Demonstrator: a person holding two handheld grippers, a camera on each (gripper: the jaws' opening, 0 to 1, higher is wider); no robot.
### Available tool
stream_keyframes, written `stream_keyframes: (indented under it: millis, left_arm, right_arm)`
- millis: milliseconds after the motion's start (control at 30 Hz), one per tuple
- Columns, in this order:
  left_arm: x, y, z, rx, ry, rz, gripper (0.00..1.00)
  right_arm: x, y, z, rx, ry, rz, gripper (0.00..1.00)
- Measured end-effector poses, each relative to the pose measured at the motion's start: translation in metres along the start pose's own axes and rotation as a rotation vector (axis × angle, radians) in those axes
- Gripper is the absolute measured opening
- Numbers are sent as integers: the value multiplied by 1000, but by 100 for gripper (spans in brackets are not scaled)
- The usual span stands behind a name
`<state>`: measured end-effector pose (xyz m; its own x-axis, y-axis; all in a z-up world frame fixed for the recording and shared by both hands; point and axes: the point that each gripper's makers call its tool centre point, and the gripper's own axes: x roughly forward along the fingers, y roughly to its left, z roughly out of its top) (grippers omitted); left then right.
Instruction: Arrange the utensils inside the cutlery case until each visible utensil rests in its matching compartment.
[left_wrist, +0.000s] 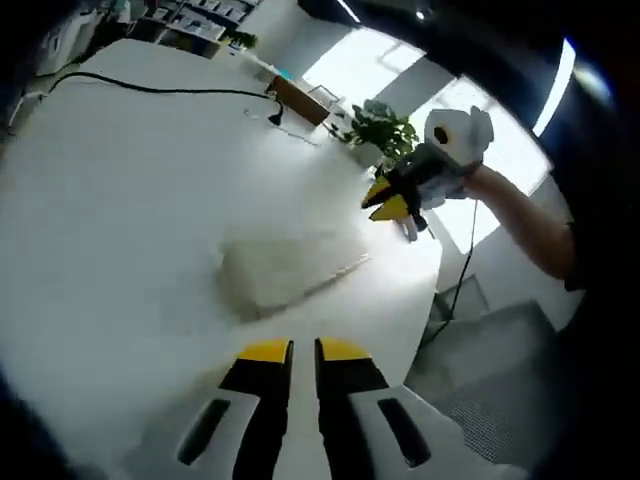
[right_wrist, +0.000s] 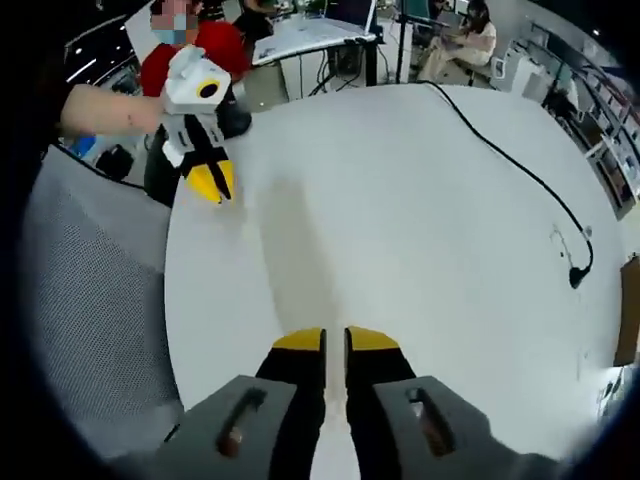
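With both the left gripper (left_wrist: 303, 352) and the right gripper (right_wrist: 334, 340) nearly closed and empty above the white table (left_wrist: 120, 200), the blurred, washed-out case (left_wrist: 285, 262) could easily be misjudged and knocked.

A wide bare stretch of white table (right_wrist: 400, 230) lies open ahead of both grippers, broken by a blurred pale case (left_wrist: 285, 262) near the middle, a black cable (right_wrist: 520, 170) crossing the far side, and a potted plant (left_wrist: 380, 128) at the edge.
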<state>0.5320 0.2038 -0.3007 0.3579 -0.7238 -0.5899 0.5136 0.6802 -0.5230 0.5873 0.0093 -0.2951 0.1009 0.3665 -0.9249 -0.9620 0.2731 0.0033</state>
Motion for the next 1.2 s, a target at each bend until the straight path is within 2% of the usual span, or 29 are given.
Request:
stream_keyframes:
  millis: [67,133,167,200,233,267,333,400,467,500,533,567,600,700,733,767,800,867,933,1033,1067,1100,1200]
  left_arm:
    - [5,-2,15,-4,7,-3,4]
    - [13,-3,20,-10,34,-12,3]
    - [16,-5,19,-2,58,-14,2]
    - [21,-1,15,25,113,11,1]
    - [24,6,14,55,133,39,1]
    - [27,10,11,114,174,78,1]
    - [29,12,9,187,210,112,1]
    - [31,10,3,206,255,112,1]
    - [31,16,0,236,299,147,1]
    - [33,12,5,243,278,127,1]
    - [34,13,5,221,305,150,1]
    - [34,14,5,235,326,152,1]
    - [34,14,4,265,366,155,1]
    - [34,14,3,282,430,187,1]
    - [34,16,0,295,469,208,0]
    - [30,25,-5,357,529,251,0]
    - [31,17,-3,315,508,253,0]
    - [33,18,-1,301,522,266,0]
    - [33,19,-1,290,527,270,0]
    - [32,21,-1,266,520,257,0]
    - [31,21,-1,252,511,251,0]
    - [31,20,-2,254,510,250,0]
    - [33,19,-1,263,509,247,0]
  right_arm:
    - [4,5,-11,57,2,15,0]
    - [8,12,-16,85,4,27,0]
    - [9,14,-18,86,13,27,0]
    - [12,17,-21,84,33,23,0]
    - [14,20,-23,82,45,29,0]
    - [17,23,-24,79,56,33,0]
    - [21,24,-23,80,59,30,0]
    - [25,22,-25,91,76,21,0]
    - [26,19,-26,92,84,15,0]
    - [27,19,-26,94,88,17,0]
    - [28,20,-26,92,93,20,0]
    - [30,20,-29,72,112,22,0]
    - [30,20,-30,60,118,17,0]
    - [28,21,-28,55,129,22,0]
    - [29,20,-27,44,134,27,0]
    - [29,20,-26,52,144,30,0]
    - [30,20,-26,66,165,31,0]
    - [31,20,-26,74,199,25,0]
    - [31,19,-27,0,235,17,0]
    - [31,19,-27,30,235,18,0]
    - [31,19,-28,78,220,25,0]
    - [31,18,-28,89,207,23,0]
    - [28,20,-29,63,172,28,0]
